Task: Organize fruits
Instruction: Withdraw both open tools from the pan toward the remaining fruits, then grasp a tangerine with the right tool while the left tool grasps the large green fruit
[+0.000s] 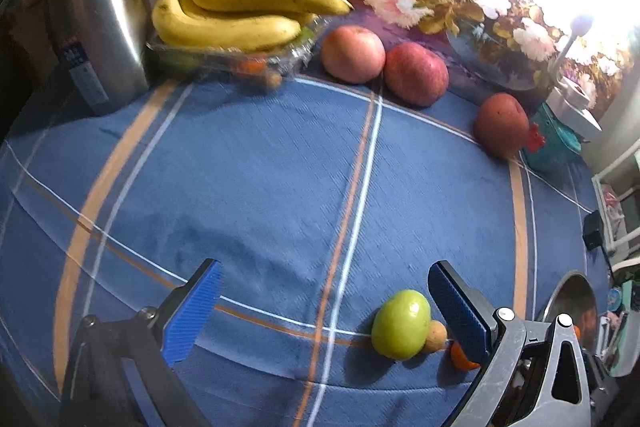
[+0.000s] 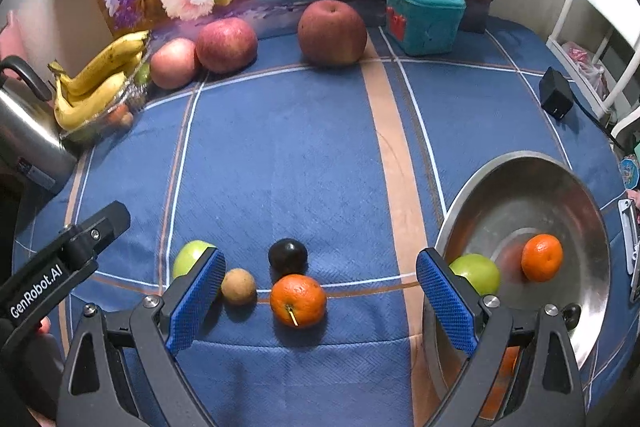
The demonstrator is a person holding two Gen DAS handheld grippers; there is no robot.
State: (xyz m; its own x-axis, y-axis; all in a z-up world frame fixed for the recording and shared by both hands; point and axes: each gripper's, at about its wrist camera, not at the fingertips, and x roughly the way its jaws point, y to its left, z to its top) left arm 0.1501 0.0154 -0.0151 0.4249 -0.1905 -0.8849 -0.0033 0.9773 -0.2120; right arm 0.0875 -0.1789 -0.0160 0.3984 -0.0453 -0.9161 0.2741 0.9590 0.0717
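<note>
Both tongs open and empty, small fruits waiting in front of the metal bowl

Your right gripper (image 2: 320,303) is released, its blue pads spread wide around the orange (image 2: 298,300), so I judge you line it up for the next pick; the brown fruit (image 2: 238,286) and the dark plum (image 2: 288,256) lie just beside it, and a green apple (image 2: 192,258) sits behind the left pad. The metal bowl (image 2: 532,183) at the right already holds another green apple (image 2: 478,273) and a second orange (image 2: 542,257), and its rim is near your right pad, so move carefully there. Your left gripper (image 1: 324,311) is also released, holding nothing. The middle of the blue tablecloth (image 2: 300,155) is free; the big apples (image 2: 226,45) and the bananas (image 2: 100,83) stay at the far edge.
</note>
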